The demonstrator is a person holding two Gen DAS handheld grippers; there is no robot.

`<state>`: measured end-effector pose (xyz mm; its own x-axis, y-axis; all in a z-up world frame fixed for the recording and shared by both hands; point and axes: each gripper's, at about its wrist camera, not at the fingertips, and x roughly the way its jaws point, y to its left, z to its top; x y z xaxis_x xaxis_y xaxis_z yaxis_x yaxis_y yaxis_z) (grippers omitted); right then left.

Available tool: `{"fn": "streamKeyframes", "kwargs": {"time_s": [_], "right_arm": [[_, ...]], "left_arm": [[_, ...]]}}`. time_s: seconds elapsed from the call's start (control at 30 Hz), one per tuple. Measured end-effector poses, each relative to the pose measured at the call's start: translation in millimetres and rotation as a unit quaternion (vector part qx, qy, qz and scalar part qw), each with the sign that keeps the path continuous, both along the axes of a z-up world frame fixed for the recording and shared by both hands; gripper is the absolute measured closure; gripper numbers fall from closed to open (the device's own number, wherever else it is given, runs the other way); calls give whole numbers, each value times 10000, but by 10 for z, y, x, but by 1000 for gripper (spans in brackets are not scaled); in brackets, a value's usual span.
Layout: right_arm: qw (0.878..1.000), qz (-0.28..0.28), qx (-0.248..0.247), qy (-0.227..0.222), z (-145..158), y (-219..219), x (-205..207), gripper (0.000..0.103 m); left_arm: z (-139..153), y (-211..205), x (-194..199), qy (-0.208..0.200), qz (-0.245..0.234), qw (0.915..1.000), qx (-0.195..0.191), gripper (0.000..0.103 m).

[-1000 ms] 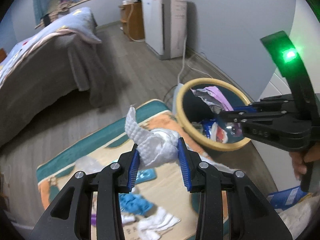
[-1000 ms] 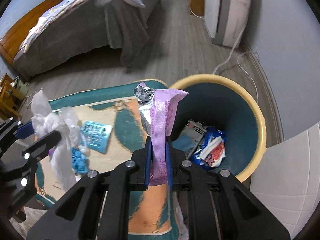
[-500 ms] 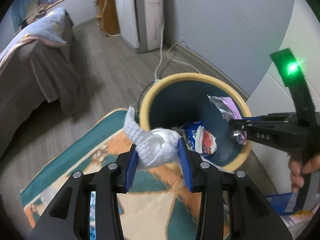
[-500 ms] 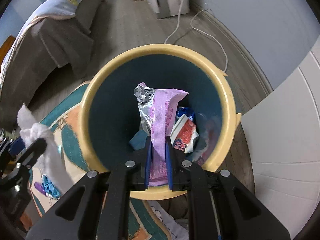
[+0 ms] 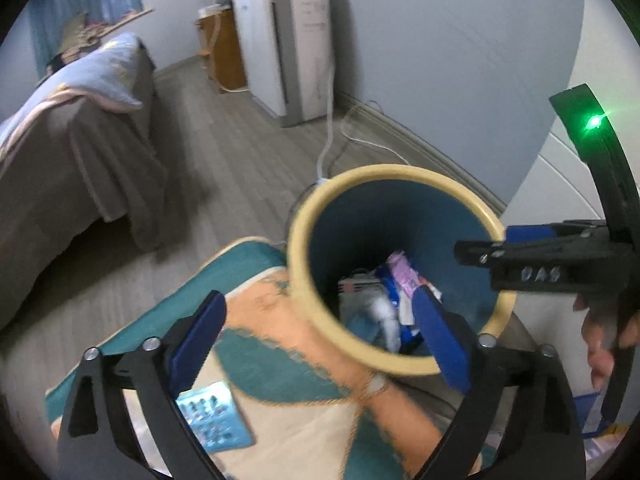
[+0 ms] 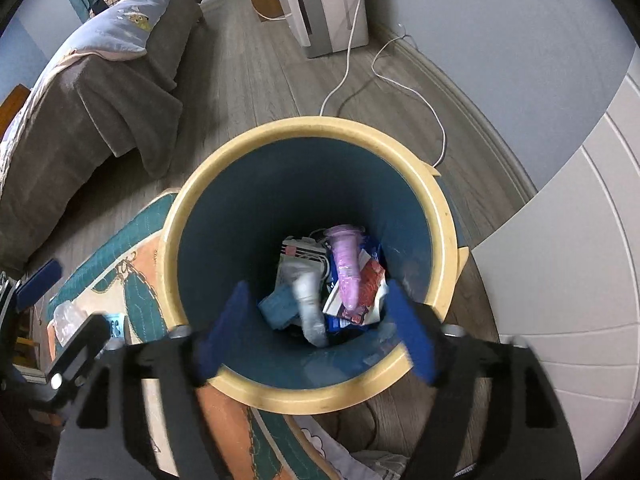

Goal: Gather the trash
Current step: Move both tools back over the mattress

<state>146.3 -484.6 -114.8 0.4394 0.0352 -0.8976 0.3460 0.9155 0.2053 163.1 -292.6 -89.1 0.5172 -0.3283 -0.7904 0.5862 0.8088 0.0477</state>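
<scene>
A teal bin with a yellow rim stands on the floor by the rug. Both grippers hang over it, open and empty. In the right wrist view my right gripper looks straight down into the bin, where the purple wrapper and the white tissue lie blurred among other wrappers. My left gripper is at the bin's near rim; the wrapper and tissue show inside. The right gripper also shows from the side in the left wrist view.
A patterned teal and orange rug carries a blue blister pack. A bed lies to the left. A white appliance and its cable stand by the grey wall. White cabinet panels are on the right.
Both grippers opened over the bin. The tissue left my left gripper and the purple wrapper left my right gripper; both now lie inside the bin.
</scene>
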Motion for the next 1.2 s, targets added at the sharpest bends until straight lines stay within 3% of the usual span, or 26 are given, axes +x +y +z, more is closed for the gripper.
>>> {"fn": "streamKeyframes", "kwargs": {"time_s": [0.17,0.3,0.47,0.73,0.97,1.2], "right_arm": [[9996,109,-25,-277,173,120,10,6],[9988,322,-170,-322,251,273,20,6],[9974,513,-337,-367,383,508,5,6],[9867,1315,-710,-639,700,1261,1,6],[9773,1880,-769,-601,678,1979,-3,6],[9587,2638,-998,-375,444,2557,-35,6]], "left_arm": [[122,465,-91,19,393,9990,-194,8],[226,856,-177,-4,673,9973,-292,7],[358,1401,-310,-140,1085,9939,-150,6],[512,2254,-495,-193,1755,9843,29,6],[450,2792,-815,-101,2273,9738,37,6],[236,3068,-1009,16,2553,9667,150,6]]}}
